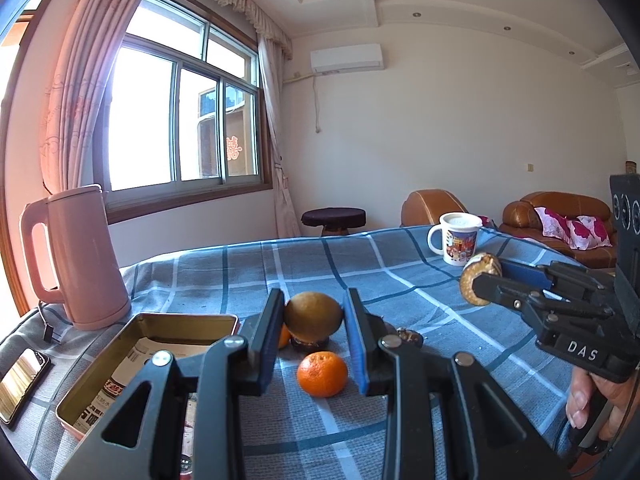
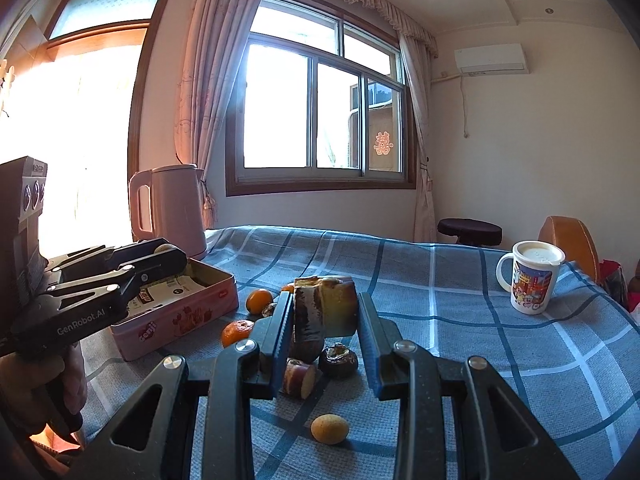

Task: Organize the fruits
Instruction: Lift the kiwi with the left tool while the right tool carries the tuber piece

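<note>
My left gripper [image 1: 314, 314] is shut on a round brown-green fruit [image 1: 313, 316], held above the blue checked cloth; it also shows in the right wrist view [image 2: 170, 254] over the tin. My right gripper [image 2: 325, 312] is shut on a cut sugarcane piece [image 2: 325, 312], seen end-on in the left wrist view [image 1: 478, 282]. An open pink tin [image 1: 140, 360] lies at the left, lined with printed paper. On the cloth lie mandarins [image 1: 322, 374] [image 2: 259, 301] [image 2: 237, 332], water chestnuts [image 2: 338, 362], a short cane piece [image 2: 299, 378] and a small yellow fruit [image 2: 330, 429].
A pink kettle [image 1: 80, 256] stands behind the tin, with a phone [image 1: 20, 380] at the cloth's left edge. A lidded cartoon mug [image 2: 530, 280] stands at the far right. Sofas and a stool are beyond the table.
</note>
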`<action>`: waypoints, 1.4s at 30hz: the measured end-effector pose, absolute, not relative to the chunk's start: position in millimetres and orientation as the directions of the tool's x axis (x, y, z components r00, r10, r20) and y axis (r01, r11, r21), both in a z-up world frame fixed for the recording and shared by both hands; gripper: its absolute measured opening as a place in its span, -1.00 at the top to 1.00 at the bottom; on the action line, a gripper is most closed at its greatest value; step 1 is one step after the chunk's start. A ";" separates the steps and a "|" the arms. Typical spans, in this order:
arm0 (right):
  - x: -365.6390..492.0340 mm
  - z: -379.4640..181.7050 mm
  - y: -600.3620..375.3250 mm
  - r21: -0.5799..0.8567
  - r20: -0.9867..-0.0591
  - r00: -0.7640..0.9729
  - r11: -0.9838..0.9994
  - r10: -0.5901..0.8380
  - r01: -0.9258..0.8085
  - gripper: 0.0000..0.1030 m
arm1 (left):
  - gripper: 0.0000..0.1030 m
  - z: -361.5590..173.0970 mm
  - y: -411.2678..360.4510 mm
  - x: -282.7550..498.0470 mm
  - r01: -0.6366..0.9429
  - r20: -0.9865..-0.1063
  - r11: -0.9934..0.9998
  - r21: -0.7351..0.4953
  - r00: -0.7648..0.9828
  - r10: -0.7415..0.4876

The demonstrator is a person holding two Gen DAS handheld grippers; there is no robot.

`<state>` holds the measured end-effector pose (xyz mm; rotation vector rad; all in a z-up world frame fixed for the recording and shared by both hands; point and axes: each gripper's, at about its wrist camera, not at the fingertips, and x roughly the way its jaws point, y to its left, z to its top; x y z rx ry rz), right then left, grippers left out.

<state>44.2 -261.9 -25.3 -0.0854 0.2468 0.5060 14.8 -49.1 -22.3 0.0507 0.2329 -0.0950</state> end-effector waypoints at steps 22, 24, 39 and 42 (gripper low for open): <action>47.9 -14.9 -216.0 -0.080 -0.271 0.823 0.840 0.500 -0.537 0.36 | 0.39 -24.3 -21.8 25.2 0.024 -0.273 0.998 0.057 0.962 -0.008; 48.4 -14.2 -210.4 -0.082 -0.275 0.817 0.834 0.507 -0.545 0.36 | 0.39 -24.9 -17.2 25.8 0.014 -0.275 0.998 0.056 0.961 0.002; 52.4 -7.3 -171.2 -0.108 -0.299 0.782 0.794 0.547 -0.598 0.35 | 0.39 -32.1 20.4 33.9 -0.059 -0.319 0.998 0.037 0.945 0.067; 55.0 -7.4 -163.8 -0.106 -0.309 0.772 0.787 0.555 -0.608 0.36 | 0.39 -34.0 28.4 35.9 -0.073 -0.332 0.997 0.034 0.940 0.080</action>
